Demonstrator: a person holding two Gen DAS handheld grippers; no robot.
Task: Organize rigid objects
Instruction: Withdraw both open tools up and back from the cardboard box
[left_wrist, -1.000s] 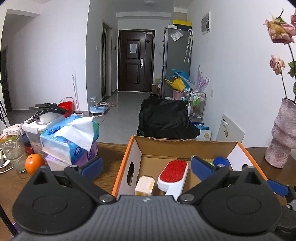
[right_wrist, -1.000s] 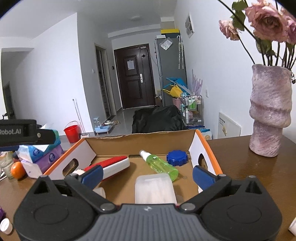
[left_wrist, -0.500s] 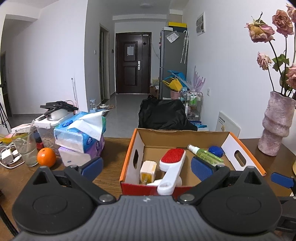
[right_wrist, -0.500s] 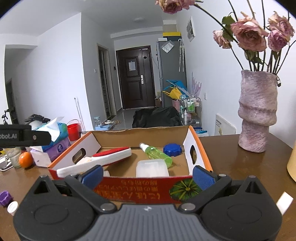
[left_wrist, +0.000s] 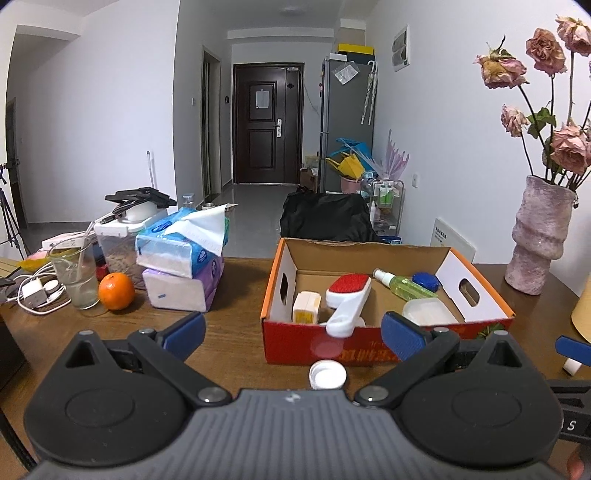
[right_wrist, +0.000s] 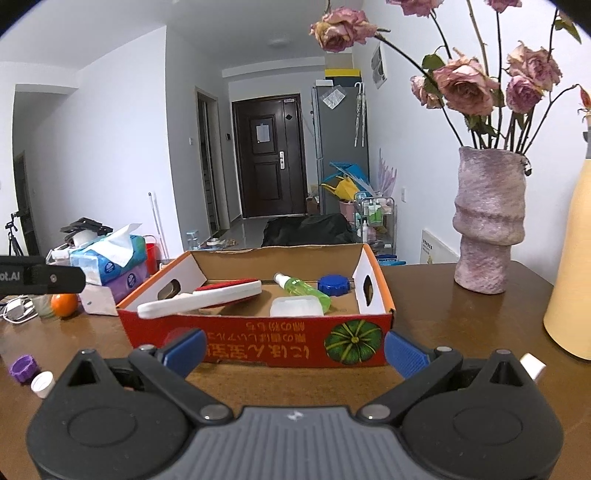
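An open red and orange cardboard box (left_wrist: 325, 343) (right_wrist: 258, 347) stands on the wooden table. Inside it lie a red-and-white lint brush (left_wrist: 349, 299) (right_wrist: 207, 297), a green spray bottle (left_wrist: 404, 286) (right_wrist: 304, 290), a blue cap (left_wrist: 426, 281) (right_wrist: 334, 285), a clear plastic case (left_wrist: 430, 312) (right_wrist: 295, 307) and a yellow block (left_wrist: 306, 307). A white cap (left_wrist: 328, 374) (right_wrist: 42, 384) sits on the table just before my left gripper (left_wrist: 293, 334), which is open and empty. A purple cap (right_wrist: 24, 368) lies beside the white one. My right gripper (right_wrist: 293, 347) is open and empty in front of the box.
Left of the box are stacked tissue packs (left_wrist: 184, 266), an orange (left_wrist: 116, 291), a glass (left_wrist: 75, 273) and white chargers (left_wrist: 35, 295). A pink vase with dried roses (right_wrist: 487, 221) and a yellow object (right_wrist: 570, 277) stand on the right. A small white piece (right_wrist: 532, 365) lies by the right finger.
Both grippers have drawn back and away from the box; they were over its inside a second ago. The box's front wall and the loose caps on the table now show.
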